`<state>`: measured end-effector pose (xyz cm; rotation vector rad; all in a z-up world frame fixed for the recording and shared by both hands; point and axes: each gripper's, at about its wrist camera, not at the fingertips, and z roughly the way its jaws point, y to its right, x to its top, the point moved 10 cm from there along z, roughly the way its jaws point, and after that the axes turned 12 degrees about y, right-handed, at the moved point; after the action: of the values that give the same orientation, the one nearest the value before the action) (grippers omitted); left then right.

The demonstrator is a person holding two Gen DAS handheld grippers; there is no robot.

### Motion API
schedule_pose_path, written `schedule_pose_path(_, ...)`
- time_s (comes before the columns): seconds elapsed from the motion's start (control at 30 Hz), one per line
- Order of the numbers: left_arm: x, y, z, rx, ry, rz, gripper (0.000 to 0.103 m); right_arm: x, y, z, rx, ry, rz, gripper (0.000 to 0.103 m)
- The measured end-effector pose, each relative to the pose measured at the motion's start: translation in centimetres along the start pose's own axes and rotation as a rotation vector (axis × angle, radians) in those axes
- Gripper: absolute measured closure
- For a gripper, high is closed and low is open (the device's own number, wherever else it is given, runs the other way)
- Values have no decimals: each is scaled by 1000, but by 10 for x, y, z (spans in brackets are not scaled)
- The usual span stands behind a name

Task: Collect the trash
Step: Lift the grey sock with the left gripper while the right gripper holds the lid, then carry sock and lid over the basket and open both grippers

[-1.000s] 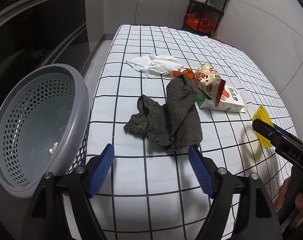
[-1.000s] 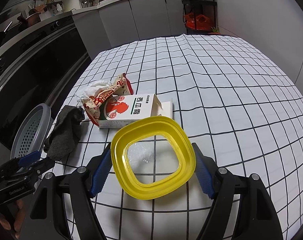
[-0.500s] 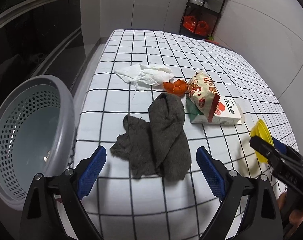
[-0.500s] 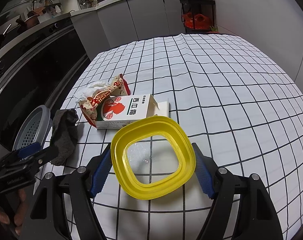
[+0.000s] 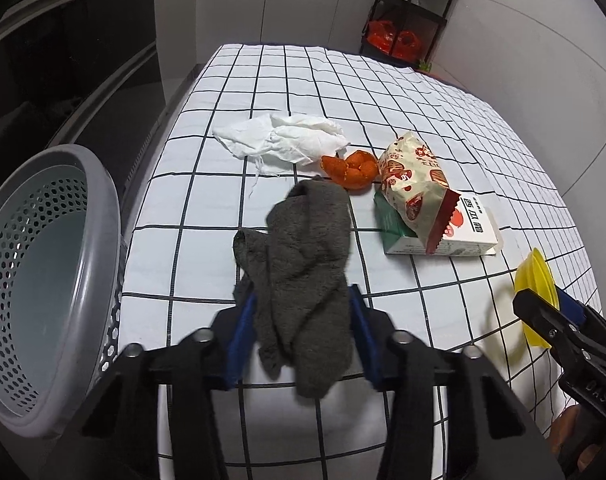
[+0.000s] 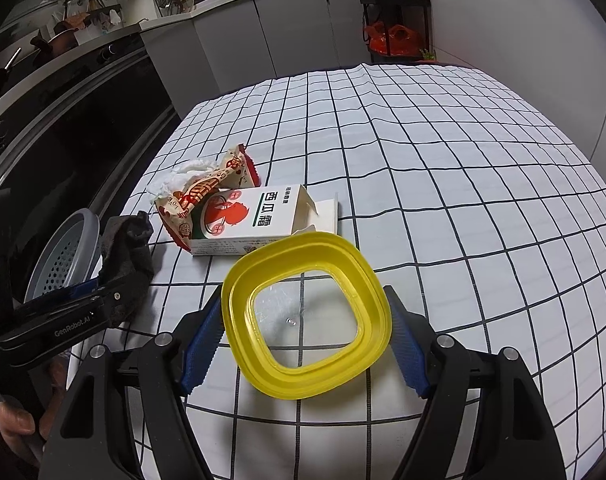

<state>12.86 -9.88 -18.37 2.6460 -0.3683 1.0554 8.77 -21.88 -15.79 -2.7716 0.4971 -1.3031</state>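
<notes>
My left gripper was down over the dark grey cloth at the near edge of the desk, and its jaws were closing, the blue pads snug against the cloth's two sides. From the blur at the tips I could not say for sure how hard they pressed, but the cloth sat squarely between them. The cloth's near end drooped down between the fingers toward the camera; its far end lay on the checked covering.

Off the left edge of the desk the grey perforated basket stood tilted, its mouth facing me, close beside the cloth.

Further back on the desk, toward the left edge, the crumpled white tissue lay flat. Just to its right sat the orange peel, touching the far tip of the cloth or very nearly. Right of the peel the printed snack wrapper leaned over the white carton, which lay on its side.

My right gripper was clamped on the yellow lid, one pad against each side of its rim, the lid tilted up off the desk near the near right edge. Through its clear middle I could see the grid lines below. Beyond the lid, in the right wrist view, the carton showed its open flap and the wrapper rested against its left end.
</notes>
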Motion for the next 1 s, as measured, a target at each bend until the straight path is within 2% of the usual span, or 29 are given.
schedule_pose_path(0.03, 1, 0, -1, -4, 2, 0, 71, 0, -1, 0, 1, 1, -1, 31)
schedule_pose_path(0.13, 2, 0, -6, -11, 10, -4, 75, 2, -3, -3, 1, 5, -7, 31)
schedule_pose_path(0.3, 10, -7, -22, -9, 46, -8, 77, 7, -14, -8, 10, 13, -25, 31)
schedule_pose_path(0.47, 25, -26, -47, 30, 106, -1, 77, 16, -36, -12, 45, 26, -56, 31)
schedule_pose_path(0.57, 35, -47, -66, 70, 143, -8, 77, 26, -59, -12, 99, 37, -67, 31)
schedule_pose_path(0.7, 45, -89, -88, 168, 182, -32, 77, 40, -105, -8, 187, 56, -121, 31)
schedule_pose_path(1.0, 49, -186, -112, 347, 204, -123, 77, 43, -217, 14, 403, 24, -247, 31)
